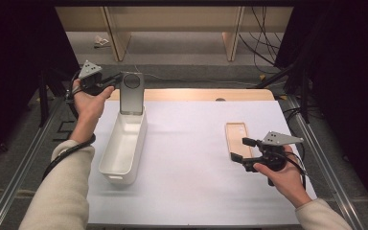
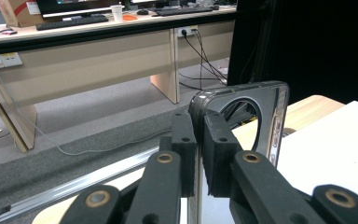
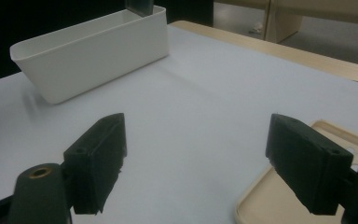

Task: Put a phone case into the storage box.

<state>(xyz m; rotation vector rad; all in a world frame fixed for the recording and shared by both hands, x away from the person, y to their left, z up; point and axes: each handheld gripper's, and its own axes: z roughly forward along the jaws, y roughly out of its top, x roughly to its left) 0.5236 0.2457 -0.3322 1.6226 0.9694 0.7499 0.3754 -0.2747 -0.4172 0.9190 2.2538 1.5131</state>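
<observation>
Over the far end of the white bin (image 1: pixel 123 146), the left tool (image 1: pixel 116 82) held a dark phone case (image 1: pixel 132 93) upright, clamped by its edge.

At the left of the worktop (image 1: pixel 191 139), the case hung with its lower end at the bin's far rim; the left gripper view showed both jaws pressed tight on the case (image 2: pixel 256 116) beside its round cut-out. On the right side, the right tool (image 1: pixel 242 151) rested with its jaws wide apart and nothing between them, just above the near end of a beige phone case (image 1: pixel 236 136) that lay flat on the worktop, well apart from the bin (image 3: pixel 93 56).
</observation>
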